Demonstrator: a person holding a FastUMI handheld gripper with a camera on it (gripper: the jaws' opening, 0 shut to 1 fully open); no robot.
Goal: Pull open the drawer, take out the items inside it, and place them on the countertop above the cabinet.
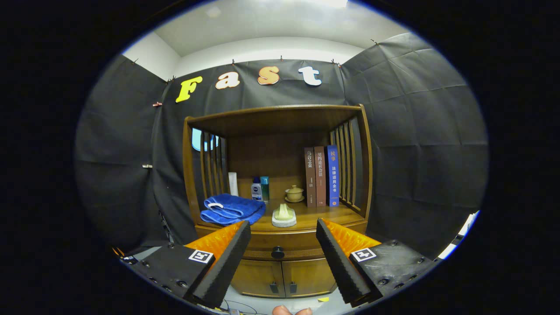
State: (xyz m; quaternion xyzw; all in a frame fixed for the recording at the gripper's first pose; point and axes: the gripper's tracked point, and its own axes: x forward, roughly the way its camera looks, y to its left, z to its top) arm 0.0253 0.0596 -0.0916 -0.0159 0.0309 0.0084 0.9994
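Observation:
A wooden cabinet (pixel 280 245) stands ahead against the black cloth wall. Its drawer (pixel 288 246) is closed, with a dark round knob (pixel 277 252) in the middle of its front. My gripper (pixel 283 228) is open, its two fingers (pixel 227 258) spread wide, and the knob shows between them, some way beyond the tips. Nothing is held. The countertop (pixel 310 217) above the drawer carries a folded blue towel (pixel 232 209), a small pale figure on a round base (pixel 284 215) and a lidded cup on a saucer (pixel 294 193). The drawer's contents are hidden.
Three upright books (pixel 321 176) lean at the shelf's right side. Small bottles and a tube (pixel 258 188) stand at the back left. Slatted sides and a wooden top enclose the shelf. Two lower doors (pixel 282 278) sit under the drawer. Fingertips of a person (pixel 291 311) show below.

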